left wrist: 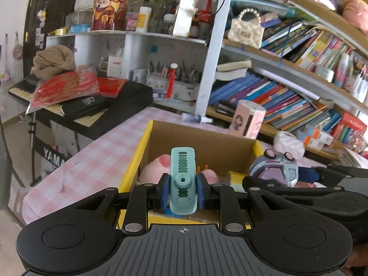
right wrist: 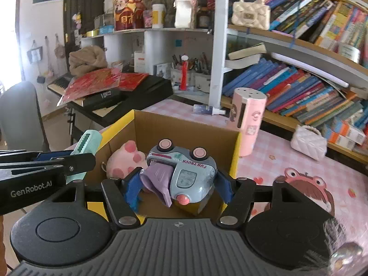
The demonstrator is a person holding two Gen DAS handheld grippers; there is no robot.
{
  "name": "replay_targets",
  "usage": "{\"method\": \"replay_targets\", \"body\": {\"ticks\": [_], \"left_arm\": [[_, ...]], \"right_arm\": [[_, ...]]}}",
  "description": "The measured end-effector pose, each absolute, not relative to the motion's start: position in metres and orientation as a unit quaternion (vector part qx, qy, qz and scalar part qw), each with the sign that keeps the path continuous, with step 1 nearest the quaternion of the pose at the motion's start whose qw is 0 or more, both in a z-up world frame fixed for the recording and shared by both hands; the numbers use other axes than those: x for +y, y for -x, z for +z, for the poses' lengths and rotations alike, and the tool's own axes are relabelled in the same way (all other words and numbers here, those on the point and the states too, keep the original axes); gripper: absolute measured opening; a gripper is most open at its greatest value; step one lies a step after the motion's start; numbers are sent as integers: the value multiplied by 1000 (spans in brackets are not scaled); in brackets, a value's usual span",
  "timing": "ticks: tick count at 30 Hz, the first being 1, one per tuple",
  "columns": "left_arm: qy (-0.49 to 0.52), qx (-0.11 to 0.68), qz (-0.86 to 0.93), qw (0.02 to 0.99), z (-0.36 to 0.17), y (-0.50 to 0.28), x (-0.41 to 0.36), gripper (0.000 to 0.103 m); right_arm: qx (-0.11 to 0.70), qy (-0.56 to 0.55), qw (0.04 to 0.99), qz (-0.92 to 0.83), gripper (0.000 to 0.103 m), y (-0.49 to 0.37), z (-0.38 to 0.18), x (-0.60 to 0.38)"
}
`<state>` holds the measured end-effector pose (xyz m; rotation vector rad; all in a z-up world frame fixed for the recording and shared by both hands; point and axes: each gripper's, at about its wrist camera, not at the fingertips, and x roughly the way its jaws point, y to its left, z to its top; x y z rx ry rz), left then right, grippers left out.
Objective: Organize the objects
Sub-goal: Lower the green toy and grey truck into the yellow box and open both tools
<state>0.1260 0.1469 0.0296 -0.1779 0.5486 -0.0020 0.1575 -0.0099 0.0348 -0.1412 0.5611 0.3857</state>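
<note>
Plastic all round: left gripper (left wrist: 182, 189) clamps a light, rigid teal clip (left wrist: 182, 179) at its waist, right gripper (right wrist: 177, 187) pinches the upturned, slippery toy truck (right wrist: 184, 172) across its flanks, both above the cardboard box (right wrist: 184, 124).

Two grippers, each gripping one item: the left gripper (left wrist: 182, 189) clamps one mint-green toothed clip (left wrist: 182, 179); the right gripper (right wrist: 177, 188) pinches one upside-down grey-blue toy truck (right wrist: 184, 170); one open cardboard box (right wrist: 184, 124) with yellow outer sides; one pink plush paw toy (right wrist: 125, 158) inside it; one pink cylindrical holder (right wrist: 249, 124) on the checked tablecloth; two quilted handbags, one cream bag (right wrist: 250, 13) on the shelf and one white bag (right wrist: 308, 141) on the table; one black electronic keyboard (left wrist: 76, 108); the shelved books are too many and too blurred to count.
</note>
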Motion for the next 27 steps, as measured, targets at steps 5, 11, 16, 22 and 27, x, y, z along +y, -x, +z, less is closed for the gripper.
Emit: {"method": "replay_targets", "body": {"ticks": [5,11,16,22,27], "left_arm": [[80,292,13,953,19,-144,144,23],[72,315,22,946,8,-158,140,23],[69,331,28,941,-1,-168,139,23],[51,341,30,938,-7,-176,134,23],[51,347,29,936,-9,-181,132,23]], "right_arm": [[288,94,929,211,64,-179,22,-3],[314,114,914,231,64,-201,6,0],[331,129,902,244,64,-212,-5,3],[350,146,887,262,64,-220,-18,7],[348,155,884,272,65,-225,-19,8]]}}
